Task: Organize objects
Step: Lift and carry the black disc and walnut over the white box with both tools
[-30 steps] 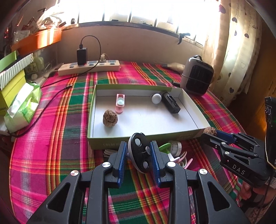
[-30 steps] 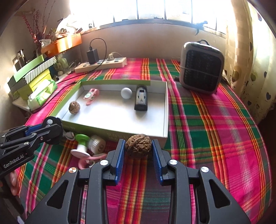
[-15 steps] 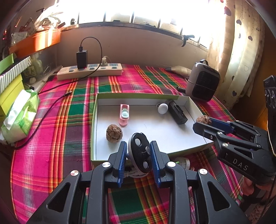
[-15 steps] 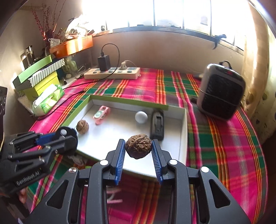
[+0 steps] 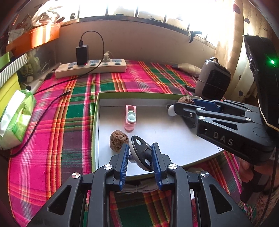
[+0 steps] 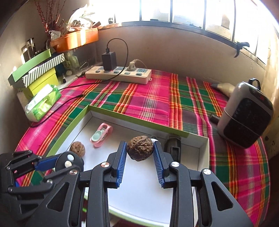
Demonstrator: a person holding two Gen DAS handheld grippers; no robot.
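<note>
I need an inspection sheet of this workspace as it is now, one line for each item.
Surface: plaid tablecloth.
Job's things: white tray holds a walnut, pink clip, white ball and a dark device.
Clutter: tissue pack, stacked boxes.
Grippers: left gripper shut on black disc; right gripper shut on second walnut, both over the tray.
Cables: black cable, power strip.
Surroundings: heater, window.

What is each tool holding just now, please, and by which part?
The left tool grips a black round disc with holes across its flat faces. The right tool grips a walnut by its two opposite sides. Both are above the white tray.
</note>
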